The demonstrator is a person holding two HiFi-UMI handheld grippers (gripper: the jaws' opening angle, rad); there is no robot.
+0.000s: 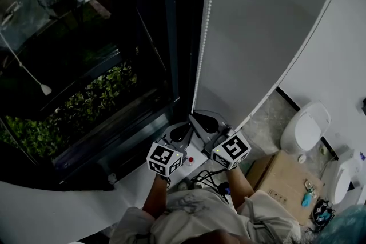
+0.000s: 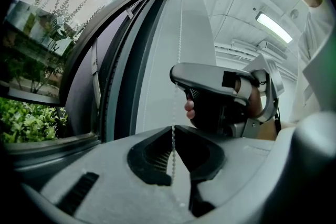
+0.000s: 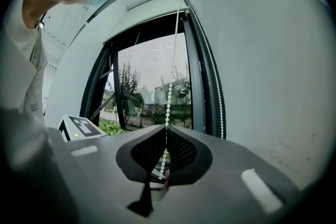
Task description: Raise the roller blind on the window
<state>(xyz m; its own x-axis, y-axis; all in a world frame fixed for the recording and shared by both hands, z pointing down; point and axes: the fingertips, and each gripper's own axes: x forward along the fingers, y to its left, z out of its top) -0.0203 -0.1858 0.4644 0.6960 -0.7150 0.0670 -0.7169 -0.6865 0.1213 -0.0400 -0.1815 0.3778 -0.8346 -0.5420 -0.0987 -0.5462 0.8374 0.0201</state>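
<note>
Step in hand: pull on bead chain (image 1: 204,26), hung at right edge of window (image 1: 86,60).
- Left gripper (image 2: 173,134): jaws clamped on chain.
- Right gripper (image 3: 164,136): jaws clamped on same strand, just above.
- Next, as judged: steady downward draw with grip kept, then regrip higher.
- Blind fabric not made out; glass seen uncovered.

Count: two grippers, one window, two chain strands. Second strand (image 3: 216,92) left free beside frame.
</note>
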